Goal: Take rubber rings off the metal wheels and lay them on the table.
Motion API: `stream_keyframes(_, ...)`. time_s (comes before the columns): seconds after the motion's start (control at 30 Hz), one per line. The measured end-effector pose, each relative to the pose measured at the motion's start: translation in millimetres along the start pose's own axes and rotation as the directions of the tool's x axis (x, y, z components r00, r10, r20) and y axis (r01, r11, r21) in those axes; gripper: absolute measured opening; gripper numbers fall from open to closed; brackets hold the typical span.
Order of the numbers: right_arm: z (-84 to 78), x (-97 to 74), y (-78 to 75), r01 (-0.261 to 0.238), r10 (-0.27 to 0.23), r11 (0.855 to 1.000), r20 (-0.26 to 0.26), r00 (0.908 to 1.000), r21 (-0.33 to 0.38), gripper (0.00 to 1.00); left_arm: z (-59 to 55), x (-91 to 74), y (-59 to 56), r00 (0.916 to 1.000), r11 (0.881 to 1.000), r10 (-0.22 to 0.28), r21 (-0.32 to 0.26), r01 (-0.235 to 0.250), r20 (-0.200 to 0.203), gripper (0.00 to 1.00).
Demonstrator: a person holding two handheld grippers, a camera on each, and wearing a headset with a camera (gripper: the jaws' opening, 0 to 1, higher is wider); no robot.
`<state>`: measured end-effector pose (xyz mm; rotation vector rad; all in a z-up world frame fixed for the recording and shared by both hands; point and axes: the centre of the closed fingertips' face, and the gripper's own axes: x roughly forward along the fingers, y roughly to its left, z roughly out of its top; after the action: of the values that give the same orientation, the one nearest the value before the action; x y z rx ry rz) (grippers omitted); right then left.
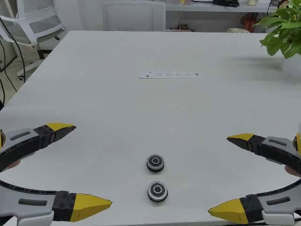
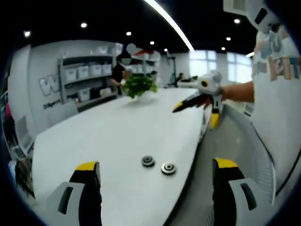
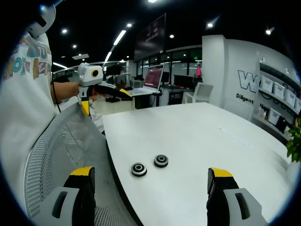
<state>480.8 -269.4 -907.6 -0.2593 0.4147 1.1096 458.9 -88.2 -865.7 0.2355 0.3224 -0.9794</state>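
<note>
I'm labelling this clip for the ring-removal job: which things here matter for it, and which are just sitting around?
For the job:
far wheel and near wheel, both with dark rings on
left gripper and right gripper, both open
table

Just lying about:
socket strip
plant
chair

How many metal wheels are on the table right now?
2. The near wheel sits by the table's front edge; the far wheel lies just behind it. None seem hidden.
</note>
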Motion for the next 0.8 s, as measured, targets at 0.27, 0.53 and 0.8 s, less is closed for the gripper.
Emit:
stream_keyframes(0.27, 0.9, -0.9, -3.5, 0.007, -0.007, 1.0, 0.013, 0.9999, 0.01, 0.99, 0.9, -1.2, 2.4, 1.0, 1.0, 0.005, -0.019, -0.005, 0.006, 1.0)
stream_keyframes(0.53, 4.1, -1.4, -3.9, 0.01, -0.01, 1.0, 0.029, 0.9995, 0.001, 0.99, 1.1, 0.1, 2.1, 1.0, 1.0, 0.005, -0.018, -0.005, 0.006, 1.0)
stream_keyframes(0.8, 6.4, -1.3, -1.8, 0.009, -0.009, 1.0, 0.035, 0.9993, -0.007, 0.99, 1.2, 0.6, 1.9, 0.9999, 1.0, 0.004, -0.023, -0.004, 0.01, 1.0)
